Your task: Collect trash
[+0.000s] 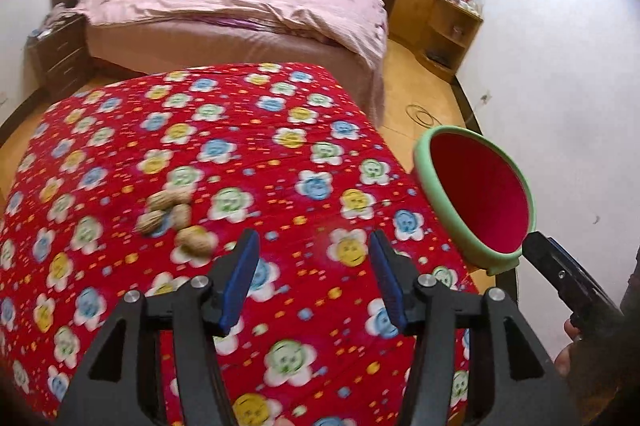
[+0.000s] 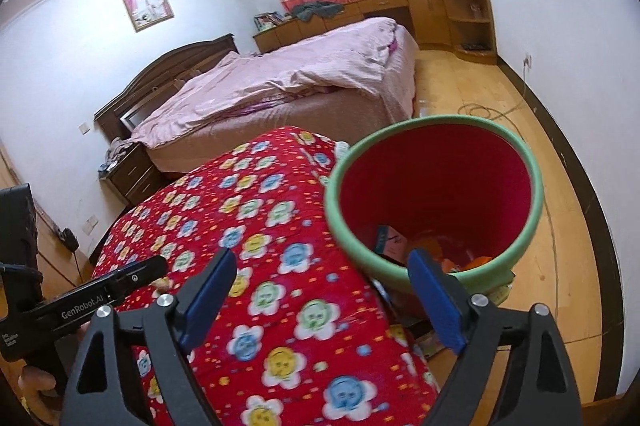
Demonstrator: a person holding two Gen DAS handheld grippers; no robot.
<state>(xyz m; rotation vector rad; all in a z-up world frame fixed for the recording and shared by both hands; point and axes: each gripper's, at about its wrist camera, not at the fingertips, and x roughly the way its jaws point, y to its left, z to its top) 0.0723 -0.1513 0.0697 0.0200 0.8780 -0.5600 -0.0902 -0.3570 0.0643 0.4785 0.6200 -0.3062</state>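
Several walnuts point(image 1: 176, 220) lie in a cluster on the red flower-print quilt point(image 1: 256, 154). My left gripper point(image 1: 314, 282) is open and empty, hovering just right of and nearer than the walnuts. A green bin with a red inside point(image 1: 476, 194) hangs tilted off the quilt's right edge. In the right wrist view the bin point(image 2: 434, 198) holds some scraps at its bottom. My right gripper point(image 2: 324, 298) has its jaws wide apart, with the right finger point(image 2: 436, 302) at the bin's near rim; I cannot tell whether it grips the rim.
A bed with a pink cover point(image 1: 240, 10) stands behind the quilt. Wooden cabinets point(image 1: 436, 14) line the far wall. A cable point(image 2: 492, 114) lies on the wooden floor. A dark nightstand point(image 1: 60, 54) is at the left.
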